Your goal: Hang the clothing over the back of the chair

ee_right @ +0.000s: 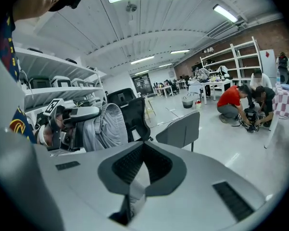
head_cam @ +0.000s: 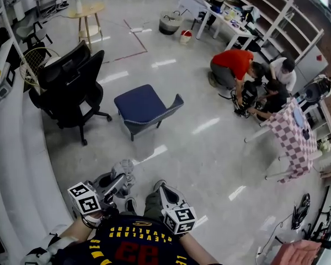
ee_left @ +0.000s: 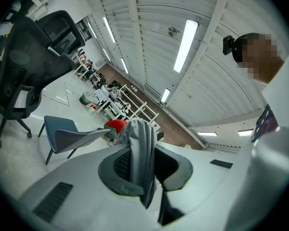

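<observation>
Holding the grey clothing (head_cam: 124, 167), the left gripper (ee_left: 143, 170) and right gripper (ee_right: 142, 170) each pinch it with jaws nearly closed, well apart from the blue chair (head_cam: 145, 105); best spread it wide, lift above the backrest, then drape.

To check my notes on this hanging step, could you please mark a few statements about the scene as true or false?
1. The left gripper has grey clothing between its jaws. True.
2. The clothing hangs over the back of the blue chair. False: it is held in the left gripper, and the chair's back is bare.
3. A black office chair stands next to the blue chair. True.
4. The person in the red top sits on the blue chair. False: that person crouches on the floor farther off, near the checkered table, and the blue chair is unoccupied.
</observation>
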